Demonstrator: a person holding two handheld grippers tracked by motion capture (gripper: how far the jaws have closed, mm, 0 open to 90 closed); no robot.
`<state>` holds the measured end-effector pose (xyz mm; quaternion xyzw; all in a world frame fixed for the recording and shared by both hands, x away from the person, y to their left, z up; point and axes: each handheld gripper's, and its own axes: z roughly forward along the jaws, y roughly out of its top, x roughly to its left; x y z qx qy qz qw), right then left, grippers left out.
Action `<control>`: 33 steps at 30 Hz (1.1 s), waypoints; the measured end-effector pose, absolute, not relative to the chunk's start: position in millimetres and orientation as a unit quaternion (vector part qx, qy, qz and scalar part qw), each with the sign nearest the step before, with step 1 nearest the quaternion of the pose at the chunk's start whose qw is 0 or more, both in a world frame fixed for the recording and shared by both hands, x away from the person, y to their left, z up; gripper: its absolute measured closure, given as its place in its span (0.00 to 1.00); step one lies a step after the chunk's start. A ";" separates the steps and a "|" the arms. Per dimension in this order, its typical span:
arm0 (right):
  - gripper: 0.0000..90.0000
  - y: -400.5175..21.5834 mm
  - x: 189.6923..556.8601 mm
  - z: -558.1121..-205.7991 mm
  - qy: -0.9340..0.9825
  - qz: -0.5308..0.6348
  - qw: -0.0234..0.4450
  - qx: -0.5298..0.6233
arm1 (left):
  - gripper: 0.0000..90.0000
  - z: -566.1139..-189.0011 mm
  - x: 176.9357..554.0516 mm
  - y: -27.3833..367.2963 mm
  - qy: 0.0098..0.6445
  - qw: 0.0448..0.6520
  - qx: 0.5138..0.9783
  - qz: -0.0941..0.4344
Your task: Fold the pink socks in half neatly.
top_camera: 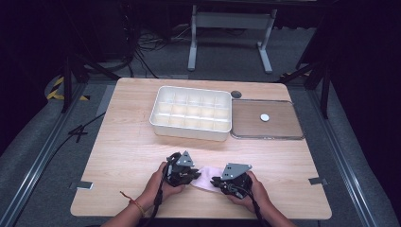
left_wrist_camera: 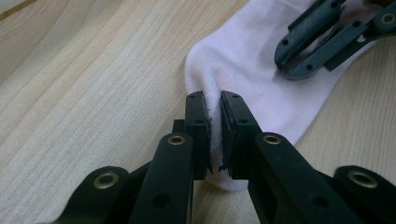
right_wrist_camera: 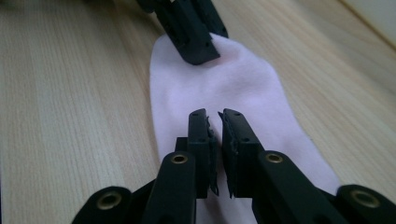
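I have a pale pink sock [top_camera: 206, 178] lying flat on the wooden table [top_camera: 123, 156], near my edge, stretched between my two tools. My left gripper [left_wrist_camera: 213, 112] has its jaws pinched together on one end of the sock — a small fold of the cloth is squeezed up between the pads. My right gripper [right_wrist_camera: 214, 122] sits on the other end, its jaws drawn nearly together over the fabric; a thin strip of the sock shows in the slit between them, so it is clamped on the cloth too. Both grippers rest low on the table. Farther off stands a white divided box [top_camera: 191, 112], and just beside it a flat clear lid [top_camera: 283, 132] with a small white disc [top_camera: 265, 117] on it.
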<state>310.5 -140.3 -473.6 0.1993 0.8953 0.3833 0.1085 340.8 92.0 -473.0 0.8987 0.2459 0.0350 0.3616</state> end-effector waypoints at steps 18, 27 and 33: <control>0.99 -133.9 321.4 -475.1 0.896 0.372 0.121 0.211 | 0.92 -461.2 337.7 96.2 0.238 0.371 0.896 0.061; 0.99 -110.1 340.1 -475.9 0.898 0.377 0.120 0.191 | 0.91 -454.5 340.0 107.6 0.251 0.391 0.883 0.064; 0.95 -109.2 344.1 -476.1 0.893 0.389 0.113 0.197 | 0.91 -453.3 339.5 108.5 0.252 0.389 0.883 0.068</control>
